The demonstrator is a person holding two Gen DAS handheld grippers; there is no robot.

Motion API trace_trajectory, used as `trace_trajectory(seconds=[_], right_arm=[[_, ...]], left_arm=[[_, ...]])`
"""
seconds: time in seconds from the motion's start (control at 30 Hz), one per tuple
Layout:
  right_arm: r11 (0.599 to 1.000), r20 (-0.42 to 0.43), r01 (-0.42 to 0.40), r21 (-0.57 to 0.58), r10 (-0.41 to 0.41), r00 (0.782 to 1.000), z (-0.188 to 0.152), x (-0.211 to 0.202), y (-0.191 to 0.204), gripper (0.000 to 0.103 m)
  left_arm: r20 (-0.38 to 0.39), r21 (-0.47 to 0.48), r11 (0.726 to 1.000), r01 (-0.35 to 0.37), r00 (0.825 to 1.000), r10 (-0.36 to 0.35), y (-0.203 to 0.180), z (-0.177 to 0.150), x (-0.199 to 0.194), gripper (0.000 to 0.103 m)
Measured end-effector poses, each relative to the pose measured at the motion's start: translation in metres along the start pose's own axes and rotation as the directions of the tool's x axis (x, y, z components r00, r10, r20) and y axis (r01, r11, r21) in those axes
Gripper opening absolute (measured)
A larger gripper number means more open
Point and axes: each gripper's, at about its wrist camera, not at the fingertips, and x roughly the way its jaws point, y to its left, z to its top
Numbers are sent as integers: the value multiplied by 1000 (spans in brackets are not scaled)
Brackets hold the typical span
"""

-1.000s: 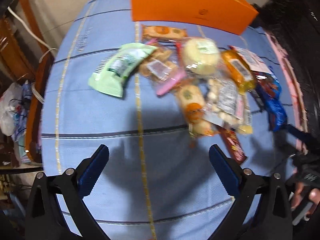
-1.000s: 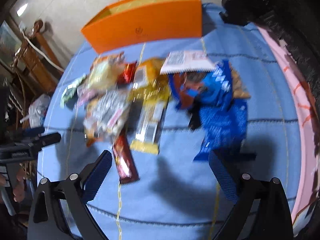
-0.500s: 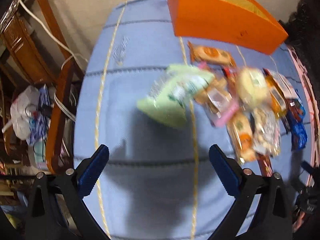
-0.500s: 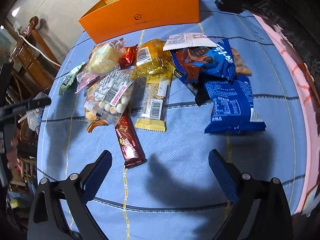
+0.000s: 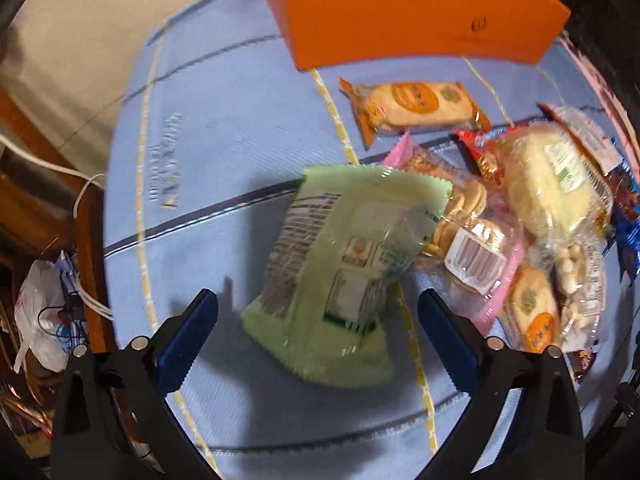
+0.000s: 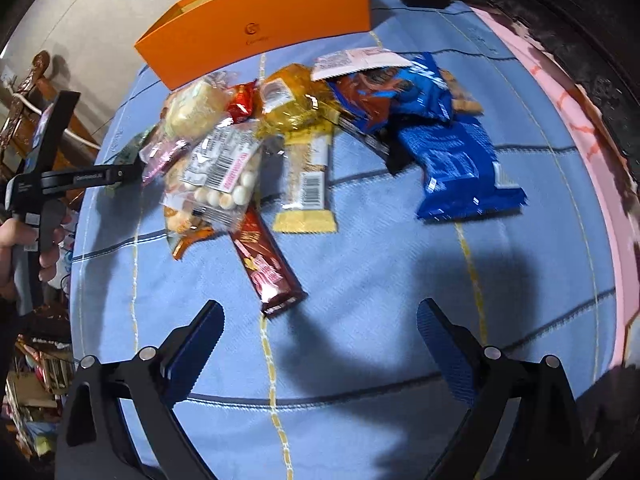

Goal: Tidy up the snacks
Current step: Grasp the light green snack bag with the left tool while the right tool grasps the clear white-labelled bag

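Left gripper, fingers spread, straddles the green pack, probably to grasp it; right gripper hangs unclenched, empty.

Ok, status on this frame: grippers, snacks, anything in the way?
Left gripper open, lined up on green packet. Right gripper open, empty, short of brown bar. Orange box behind pile. Nothing blocking.

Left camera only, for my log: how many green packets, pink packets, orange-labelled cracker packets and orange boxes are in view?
green packet: 1
pink packet: 1
cracker packets with an orange label: 2
orange box: 1
Total: 5
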Motion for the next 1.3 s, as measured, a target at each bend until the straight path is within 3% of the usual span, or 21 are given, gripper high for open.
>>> trace_trajectory(seconds=[0.1,0.27,0.3,0.37,0.53,0.77,0.87,0.97,1.0,1.3], right_arm=[[999,7,16,52,-16,1000,-3,0,-7,98],[996,14,30,87,-32,999,0,1,-8,98],[996,14,31,85,-33,999,1,1,-6,98],[997,14,32,74,-34,999,5,2,1,98],[999,33,45,22,-46,998,26,7,30,98],[1000,13,-9,10,9,1000,77,32,65,98],[999,-1,35,16,-35,999,88,41,74,95],[999,-17,44,-8,-44,999,92,49,82,64],[999,-33,34,-10,-35,999,94,54,84,62],[1000,-83,13,-10,-13,996,105,74,103,63]], left_arm=[[-9,-13,999,33,999,-34,-3,2,9,98],[-20,-1,1000,32,999,-32,-2,4,18,95],[-17,-2,999,42,999,-42,0,5,18,90],[10,10,999,53,999,-53,-1,5,13,59],[-6,-18,998,59,998,-59,4,0,6,32],[24,-50,987,152,988,-151,2,-43,-15,29],[15,-67,981,182,983,-181,-5,-64,-20,29],[13,-65,980,188,982,-188,-7,-73,-25,29],[12,-64,980,187,982,-186,-8,-75,-28,29],[-20,-99,973,209,977,-212,-3,-86,-20,30]])
